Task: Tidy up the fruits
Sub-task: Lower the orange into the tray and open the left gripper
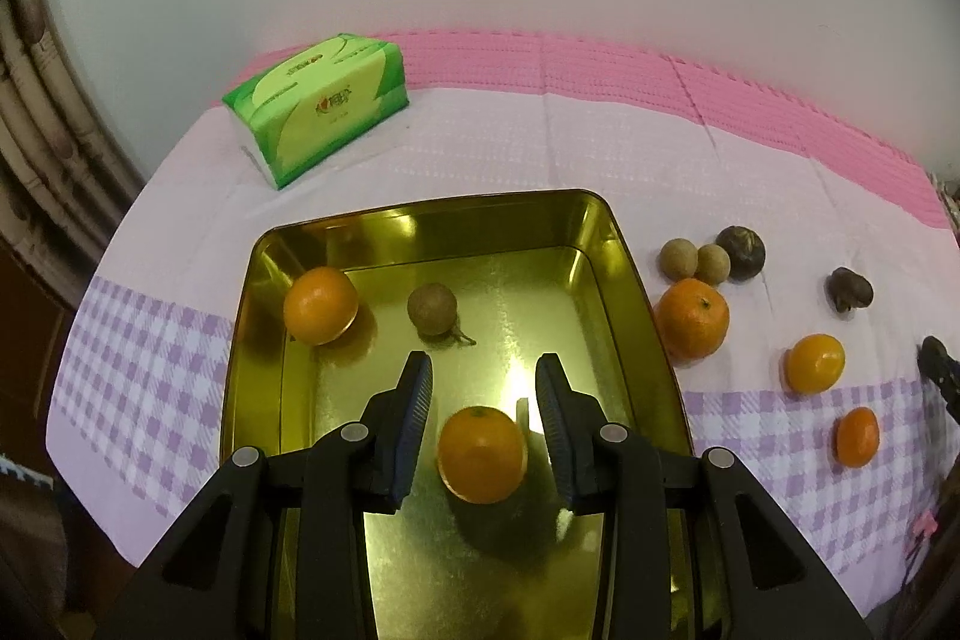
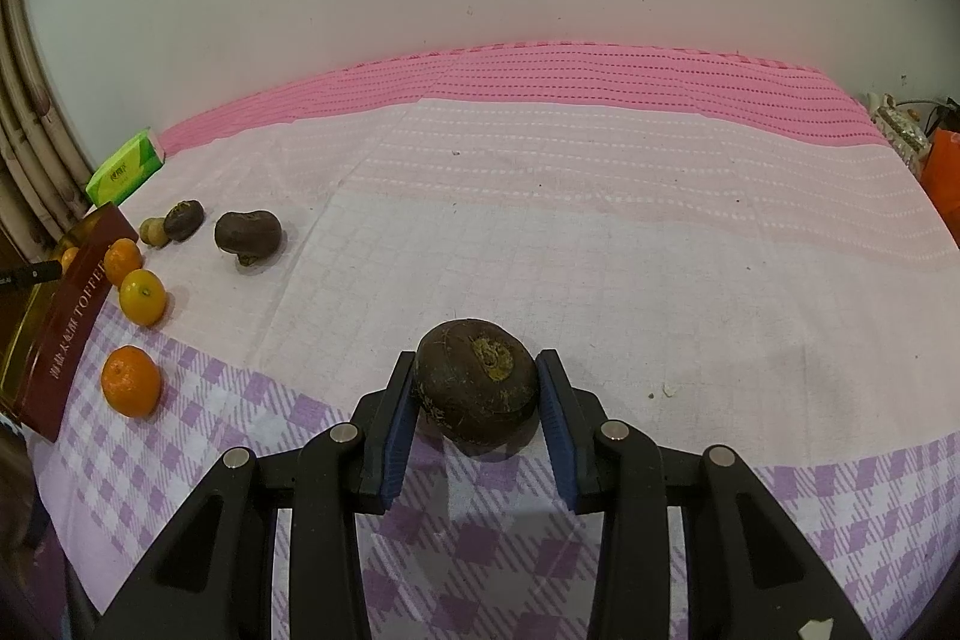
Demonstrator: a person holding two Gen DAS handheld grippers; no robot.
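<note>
We see the left gripper (image 1: pixel 483 370) poised over the near end of the gold tin (image 1: pixel 636 280), its blue-padded fingers (image 1: pixel 414 412) spread wide with gaps on both sides of the tangerine (image 1: pixel 482 454) that lies on the tin's floor between them, touching neither pad. Farther into the tin rest a small brown fruit (image 1: pixel 431 309) near the middle and a second tangerine (image 1: pixel 320 305) against the tin's left wall.

Just outside the tin's right wall sits a large tangerine (image 1: pixel 692 319). Behind it we find two small tan fruits (image 1: pixel 678 259) side by side, the second (image 1: pixel 713 263) touching a dark round fruit (image 1: pixel 741 251). Farther right of the tin lie a yellow-orange fruit (image 1: pixel 815 363), a smaller tangerine (image 1: pixel 857 437) nearer to us, and a dark lumpy fruit (image 1: pixel 849 289). Beyond the tin's far left corner stands a green tissue pack (image 1: pixel 318 106) on the checked cloth (image 1: pixel 150 370).

Well to the right of the tin, our right gripper (image 2: pixel 475 385) brackets a dark brown fruit (image 2: pixel 477 388) that rests on the cloth. The left pad (image 2: pixel 401 400) touches its side, while the right pad (image 2: pixel 555 400) sits at its edge; we cannot tell whether the pinch is firm.
</note>
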